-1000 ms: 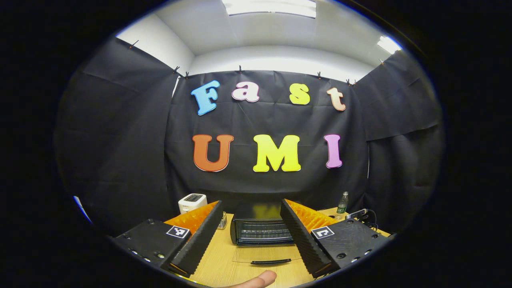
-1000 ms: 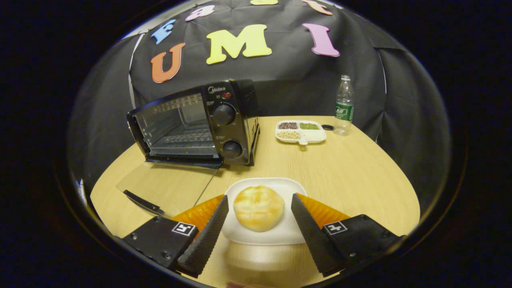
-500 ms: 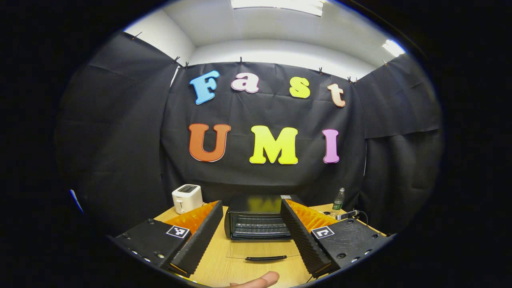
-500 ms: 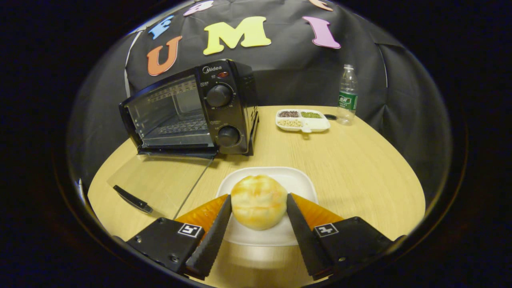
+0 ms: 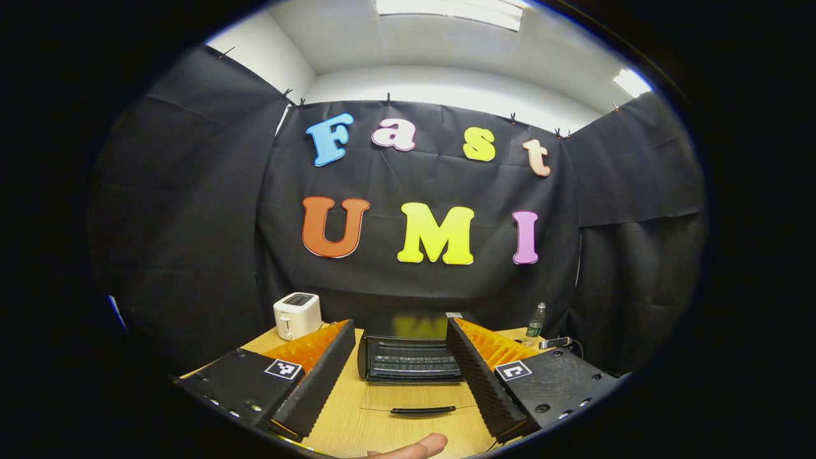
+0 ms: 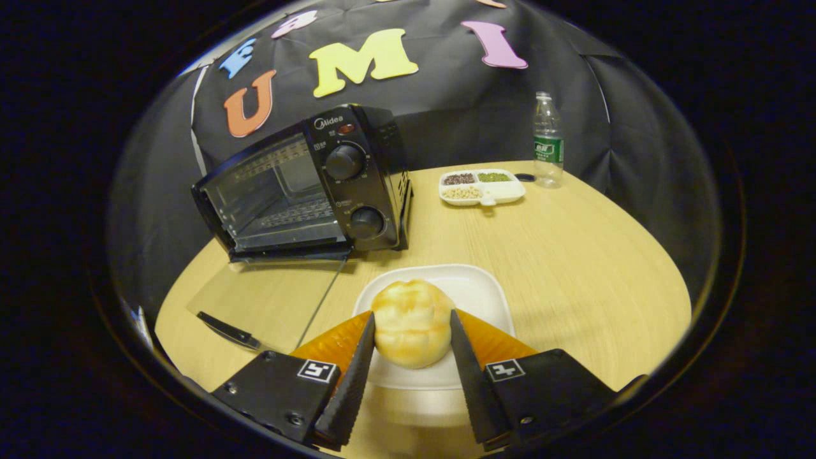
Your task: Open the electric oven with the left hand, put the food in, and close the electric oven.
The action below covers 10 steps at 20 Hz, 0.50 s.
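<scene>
The oven [image 6: 306, 185], upper left of the right gripper view, carries the brand "Midea" over its two knobs; its glass door [image 6: 268, 296] lies flat on the tabletop [image 6: 574, 255]. My right claw [image 6: 411, 331] is clenched on the bread bun [image 6: 412, 322] over the white plate [image 6: 475, 290], lower centre. In the left gripper view my left claw [image 5: 398, 357] is released, fingers spread wide, with the oven [image 5: 408, 347] between them, farther back.
</scene>
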Each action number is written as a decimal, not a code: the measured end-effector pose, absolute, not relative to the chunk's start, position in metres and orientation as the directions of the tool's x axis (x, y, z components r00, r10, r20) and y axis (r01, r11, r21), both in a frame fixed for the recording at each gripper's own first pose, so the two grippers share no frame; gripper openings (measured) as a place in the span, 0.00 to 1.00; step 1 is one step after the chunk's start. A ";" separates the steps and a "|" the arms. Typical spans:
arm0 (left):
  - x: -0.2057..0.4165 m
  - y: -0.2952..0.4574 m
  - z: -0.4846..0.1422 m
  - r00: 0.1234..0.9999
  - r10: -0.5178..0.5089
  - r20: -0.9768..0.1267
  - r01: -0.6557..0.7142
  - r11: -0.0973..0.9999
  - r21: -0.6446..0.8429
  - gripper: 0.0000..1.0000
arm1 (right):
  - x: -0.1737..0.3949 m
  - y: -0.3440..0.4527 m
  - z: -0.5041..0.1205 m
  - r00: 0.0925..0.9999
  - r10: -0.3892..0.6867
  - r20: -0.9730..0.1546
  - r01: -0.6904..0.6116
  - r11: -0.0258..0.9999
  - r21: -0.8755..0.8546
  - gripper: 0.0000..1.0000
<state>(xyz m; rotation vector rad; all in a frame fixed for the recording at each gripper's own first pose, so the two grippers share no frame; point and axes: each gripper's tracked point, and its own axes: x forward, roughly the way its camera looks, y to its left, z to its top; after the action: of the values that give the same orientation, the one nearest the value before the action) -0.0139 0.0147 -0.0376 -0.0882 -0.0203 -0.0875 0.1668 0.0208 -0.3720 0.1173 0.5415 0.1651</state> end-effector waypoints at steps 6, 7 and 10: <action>-0.024 0.022 -0.033 0.994 -0.095 0.047 0.099 0.993 -0.069 0.94 | 0.152 0.068 -0.319 0.876 0.287 -0.388 -0.149 0.925 0.349 0.68; -0.025 0.023 -0.034 0.994 -0.099 0.049 0.103 0.992 -0.072 0.94 | 0.151 0.078 -0.313 0.879 0.298 -0.371 -0.149 0.913 0.381 0.67; -0.026 0.027 -0.032 0.992 -0.107 0.061 0.111 0.991 -0.073 0.94 | 0.151 0.108 -0.298 0.888 0.332 -0.317 -0.164 0.874 0.457 0.67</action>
<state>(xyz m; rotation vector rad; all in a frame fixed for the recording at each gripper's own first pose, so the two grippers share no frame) -0.0264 0.0267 -0.0321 -0.0759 -0.0567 -0.1097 0.1511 0.1080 -0.2976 0.4352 0.4007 0.2666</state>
